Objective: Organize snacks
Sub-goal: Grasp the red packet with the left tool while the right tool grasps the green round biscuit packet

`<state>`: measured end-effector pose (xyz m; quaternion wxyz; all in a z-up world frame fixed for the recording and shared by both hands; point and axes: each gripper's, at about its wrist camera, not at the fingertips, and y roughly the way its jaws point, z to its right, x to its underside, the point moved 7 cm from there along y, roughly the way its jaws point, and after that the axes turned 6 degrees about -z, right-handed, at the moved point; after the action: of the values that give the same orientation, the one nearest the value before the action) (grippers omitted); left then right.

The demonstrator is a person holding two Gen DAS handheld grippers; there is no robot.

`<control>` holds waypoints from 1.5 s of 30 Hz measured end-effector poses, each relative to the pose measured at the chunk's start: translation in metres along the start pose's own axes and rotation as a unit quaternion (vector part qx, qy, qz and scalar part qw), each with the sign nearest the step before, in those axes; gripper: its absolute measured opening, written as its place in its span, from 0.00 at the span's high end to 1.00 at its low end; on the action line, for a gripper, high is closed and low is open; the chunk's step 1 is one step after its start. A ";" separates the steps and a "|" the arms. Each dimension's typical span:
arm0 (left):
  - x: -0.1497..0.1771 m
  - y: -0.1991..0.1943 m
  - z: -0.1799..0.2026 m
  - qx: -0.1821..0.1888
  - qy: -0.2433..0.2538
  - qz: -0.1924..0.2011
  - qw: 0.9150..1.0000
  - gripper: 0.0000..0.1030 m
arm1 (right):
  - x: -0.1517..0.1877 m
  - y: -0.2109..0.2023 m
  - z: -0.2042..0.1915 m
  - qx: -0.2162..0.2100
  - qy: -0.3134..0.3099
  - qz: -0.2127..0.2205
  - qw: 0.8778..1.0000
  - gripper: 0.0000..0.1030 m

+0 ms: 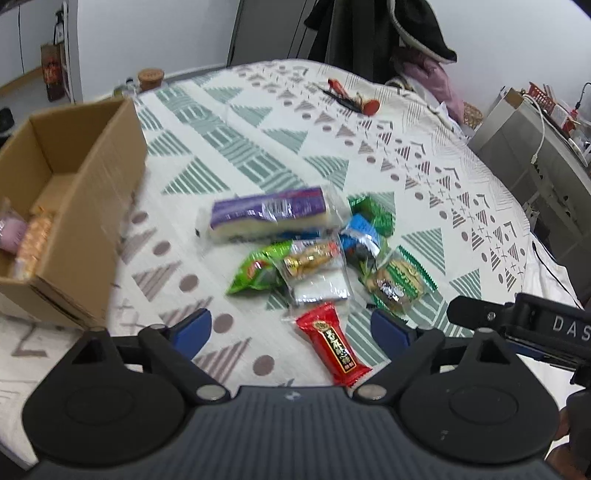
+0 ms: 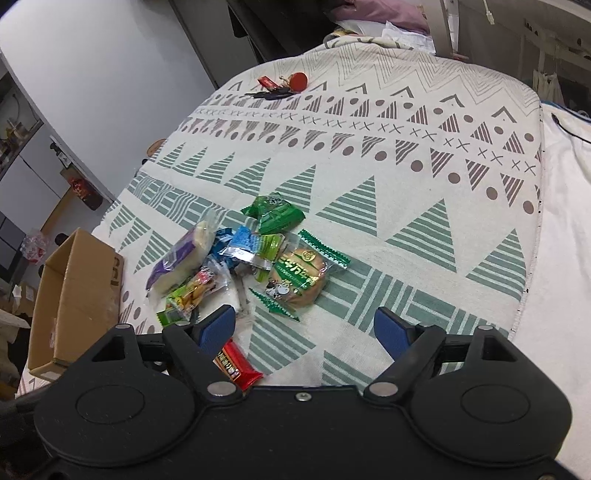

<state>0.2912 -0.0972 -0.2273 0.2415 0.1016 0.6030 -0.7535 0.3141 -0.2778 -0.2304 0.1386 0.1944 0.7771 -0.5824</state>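
A pile of snacks lies on the patterned tablecloth [image 1: 258, 147]: a long purple-and-white pack [image 1: 269, 216], a green bag [image 1: 255, 271], a clear pack of golden snacks [image 1: 314, 258], a blue packet [image 1: 360, 230], a round green-wrapped pastry [image 1: 400, 282] and a red packet [image 1: 332, 341]. An open cardboard box [image 1: 92, 206] stands at the left with a few snacks inside. My left gripper [image 1: 291, 328] is open, just above the red packet. My right gripper [image 2: 304, 328] is open and empty, near the pastry [image 2: 299, 277]; the red packet [image 2: 236, 363] lies by its left finger.
Keys with a red tag [image 1: 354, 98] lie at the table's far side. A cork-lidded jar [image 1: 149, 79] stands behind the box. Dark coats [image 1: 388, 33] hang at the back. A grey cabinet [image 1: 535, 155] with cables stands to the right. The box also shows in the right wrist view [image 2: 77, 295].
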 end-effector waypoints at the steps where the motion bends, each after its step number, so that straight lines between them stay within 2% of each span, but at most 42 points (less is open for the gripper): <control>1: 0.001 0.005 0.001 0.002 -0.003 -0.005 1.000 0.17 | -0.001 0.003 0.001 -0.001 0.003 -0.002 1.000 0.26; 3: 0.002 0.015 0.003 0.008 -0.009 -0.014 1.000 0.23 | -0.002 0.009 0.005 -0.005 0.009 -0.009 1.000 0.30; 5: 0.003 0.026 0.006 0.014 -0.018 -0.028 0.999 0.33 | -0.004 0.017 0.008 -0.010 0.015 -0.015 1.000 0.33; 8: 0.006 0.041 0.008 0.022 -0.035 -0.046 0.998 0.40 | -0.005 0.027 0.009 -0.015 0.018 -0.025 0.999 0.38; 11: 0.008 0.054 0.009 0.025 -0.046 -0.061 0.997 0.44 | -0.005 0.038 0.005 -0.024 0.013 -0.035 0.999 0.40; 14: 0.008 0.059 0.011 0.017 -0.042 -0.059 0.997 0.46 | -0.006 0.047 0.001 -0.027 0.005 -0.040 0.999 0.40; 15: 0.007 0.060 0.012 0.013 -0.038 -0.058 0.997 0.51 | -0.006 0.050 0.000 -0.028 0.004 -0.040 0.999 0.40; 16: 0.008 0.062 0.012 0.002 -0.035 -0.060 0.998 0.67 | -0.006 0.054 -0.001 -0.028 0.003 -0.042 0.999 0.40; 19: 0.005 0.062 0.008 0.010 -0.038 -0.064 0.997 0.70 | -0.009 0.064 -0.004 -0.027 0.002 -0.044 0.999 0.40; 26: -0.001 0.056 -0.001 0.014 -0.048 -0.063 0.997 0.72 | -0.014 0.077 -0.005 -0.002 -0.005 -0.042 0.999 0.40; 28: -0.002 0.054 -0.004 0.012 -0.050 -0.062 0.997 0.72 | -0.013 0.078 -0.002 0.008 -0.006 -0.047 0.999 0.47; 36: -0.003 0.049 -0.017 0.002 -0.056 -0.056 0.997 0.70 | -0.002 0.068 0.007 0.041 0.002 -0.056 0.998 0.60; 39: -0.001 0.047 -0.019 -0.014 -0.052 -0.056 0.997 0.68 | 0.002 0.061 0.013 0.064 0.004 -0.052 0.997 0.60; 42: 0.003 0.046 -0.019 -0.011 -0.060 -0.065 0.996 0.58 | -0.001 0.053 0.012 0.064 0.003 -0.034 0.997 0.59; 44: 0.006 0.046 -0.018 -0.001 -0.067 -0.067 0.995 0.53 | -0.004 0.050 0.007 0.057 -0.005 -0.025 0.998 0.55; 45: 0.007 0.045 -0.016 -0.001 -0.068 -0.068 0.995 0.51 | -0.006 0.049 0.004 0.056 -0.011 -0.020 0.998 0.48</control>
<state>0.3050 -0.0902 -0.2735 0.2305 0.0090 0.5912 -0.7728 0.3418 -0.2705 -0.2708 0.1244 0.1799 0.7453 -0.6299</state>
